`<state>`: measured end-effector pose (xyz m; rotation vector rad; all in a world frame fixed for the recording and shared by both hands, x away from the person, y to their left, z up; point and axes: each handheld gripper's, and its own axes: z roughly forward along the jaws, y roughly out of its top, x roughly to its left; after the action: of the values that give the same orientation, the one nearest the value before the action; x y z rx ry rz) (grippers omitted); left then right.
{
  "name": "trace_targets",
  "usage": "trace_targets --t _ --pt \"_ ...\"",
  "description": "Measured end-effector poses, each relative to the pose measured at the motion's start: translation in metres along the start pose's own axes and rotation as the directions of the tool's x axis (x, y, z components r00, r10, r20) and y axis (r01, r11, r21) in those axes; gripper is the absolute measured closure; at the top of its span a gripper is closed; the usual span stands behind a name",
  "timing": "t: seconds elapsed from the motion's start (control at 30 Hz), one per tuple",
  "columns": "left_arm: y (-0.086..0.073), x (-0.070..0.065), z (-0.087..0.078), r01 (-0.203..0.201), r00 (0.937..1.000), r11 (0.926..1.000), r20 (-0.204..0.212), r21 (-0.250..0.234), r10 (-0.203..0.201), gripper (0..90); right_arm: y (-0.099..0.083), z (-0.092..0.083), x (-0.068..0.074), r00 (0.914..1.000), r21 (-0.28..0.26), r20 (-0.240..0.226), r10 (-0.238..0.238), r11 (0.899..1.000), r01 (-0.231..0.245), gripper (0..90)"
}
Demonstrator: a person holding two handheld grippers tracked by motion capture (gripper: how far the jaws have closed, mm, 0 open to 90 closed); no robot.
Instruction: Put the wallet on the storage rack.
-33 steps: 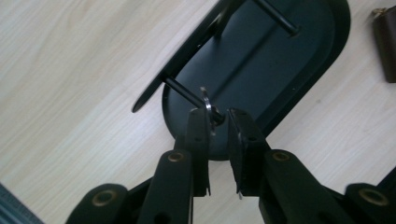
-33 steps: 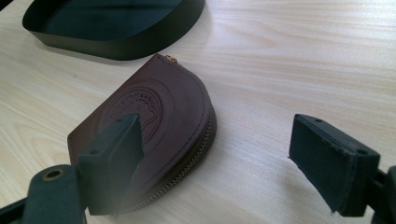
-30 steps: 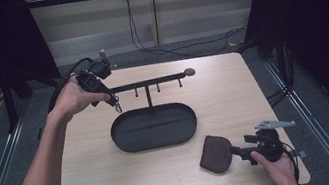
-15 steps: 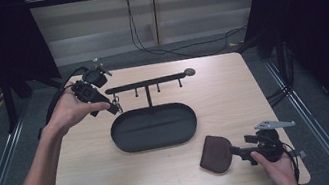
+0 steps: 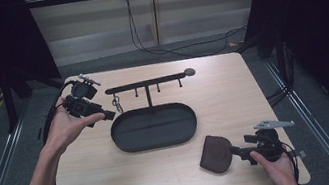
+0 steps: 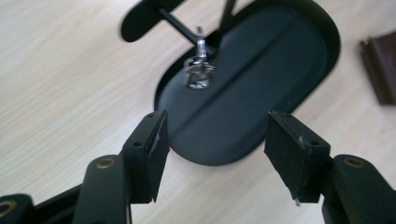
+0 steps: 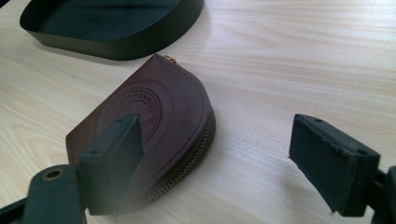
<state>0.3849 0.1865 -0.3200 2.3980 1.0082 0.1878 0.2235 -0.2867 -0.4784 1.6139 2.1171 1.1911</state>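
A bunch of keys [image 5: 117, 103] hangs from the left hook of a black rack [image 5: 148, 82], over the end of the black oval tray [image 5: 153, 127]. My left gripper [image 5: 108, 115] sits just left of the keys and apart from them. Its jaws have just been opening and stand open, nothing between them. In the left gripper view the keys [image 6: 198, 72] dangle ahead of the left gripper [image 6: 217, 135]. A brown leather pouch [image 5: 216, 154] lies flat at the front right. My right gripper [image 5: 239, 151] is open right beside it, one jaw over the pouch [image 7: 154, 121] edge.
The tray [image 7: 107, 32] lies just beyond the pouch in the right gripper view. The rack's bar carries more hooks [image 5: 158, 88] and ends in a round knob [image 5: 189, 72]. Bare wooden table [image 5: 234, 96] spreads to the right of the tray.
My left gripper has drawn back to the left from the rack's end hook and opened, leaving the keys hanging there. The right gripper and the pouch have stayed put.
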Motion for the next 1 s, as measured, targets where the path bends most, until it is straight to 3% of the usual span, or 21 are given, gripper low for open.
trace_targets --t 0.07,0.1,0.2,0.23,0.3,0.33,0.4,0.43,0.5,0.6,0.67,0.7,0.8,1.0 --pt "-0.009 0.001 0.002 0.007 1.0 0.9991 0.007 -0.042 -0.007 38.7 0.0 0.0 0.0 1.0 0.002 0.002 -0.001 1.0 0.001 17.0" --pt "-0.012 0.001 0.003 -0.011 0.9998 0.9982 0.013 -0.059 0.012 38.7 0.0 0.0 0.0 1.0 0.001 0.003 -0.002 1.0 0.002 17.0" --pt "-0.019 0.0 0.007 -0.011 0.9999 0.9975 0.0 -0.07 0.011 37.1 0.0 0.0 0.0 1.0 0.003 0.001 -0.002 1.0 0.002 17.0" --pt "-0.027 0.0 0.01 -0.007 0.9997 0.997 0.023 -0.077 0.009 34.5 0.0 0.0 0.0 1.0 0.003 0.001 -0.003 1.0 0.003 17.0" --pt "-0.034 -0.002 0.014 -0.005 0.9999 0.9966 0.015 -0.083 0.006 33.6 0.0 0.0 0.0 1.0 0.004 -0.001 -0.007 1.0 0.007 17.0" --pt "-0.038 -0.003 0.015 -0.022 0.9996 0.9965 0.014 -0.081 0.023 32.2 0.0 0.0 0.0 1.0 0.005 -0.002 -0.008 1.0 0.008 17.0" --pt "-0.041 -0.003 0.016 -0.029 0.9994 0.996 0.018 -0.084 0.031 38.3 0.0 0.0 0.0 0.9999 0.004 -0.003 -0.01 1.0 0.01 17.0" --pt "-0.048 -0.004 0.02 -0.015 0.9999 0.9964 -0.006 -0.084 0.015 34.4 0.0 0.0 0.001 0.9999 0.002 -0.004 -0.012 1.0 0.012 17.0" --pt "-0.055 -0.005 0.023 0.002 0.9999 0.9955 0.014 -0.095 -0.001 32.1 0.0 0.0 0.002 0.9999 0.003 -0.004 -0.015 1.0 0.015 17.0" --pt "-0.063 -0.008 0.027 0.018 0.9997 0.9942 -0.012 -0.106 -0.02 30.1 0.0 0.0 0.002 0.9998 0.004 -0.005 -0.018 1.0 0.018 17.0" --pt "-0.074 -0.011 0.032 0.06 0.9974 0.9858 -0.03 -0.157 -0.066 28.3 0.0 0.0 0.002 0.9999 0.004 -0.003 -0.016 1.0 0.017 17.0" --pt "-0.076 -0.012 0.033 0.047 0.9985 0.9886 -0.02 -0.143 -0.051 26.2 -0.001 -0.001 0.002 0.9999 0.004 -0.004 -0.016 1.0 0.016 17.0" --pt "-0.088 -0.017 0.037 0.072 0.9974 0.9795 0.022 -0.188 -0.069 21.0 -0.001 -0.001 0.002 0.9998 0.004 -0.004 -0.017 1.0 0.017 17.4" --pt "-0.111 -0.025 0.043 0.079 0.9957 0.975 0.063 -0.207 -0.067 18.1 -0.001 -0.002 0.002 0.9999 -0.003 -0.006 -0.009 1.0 0.009 17.5"
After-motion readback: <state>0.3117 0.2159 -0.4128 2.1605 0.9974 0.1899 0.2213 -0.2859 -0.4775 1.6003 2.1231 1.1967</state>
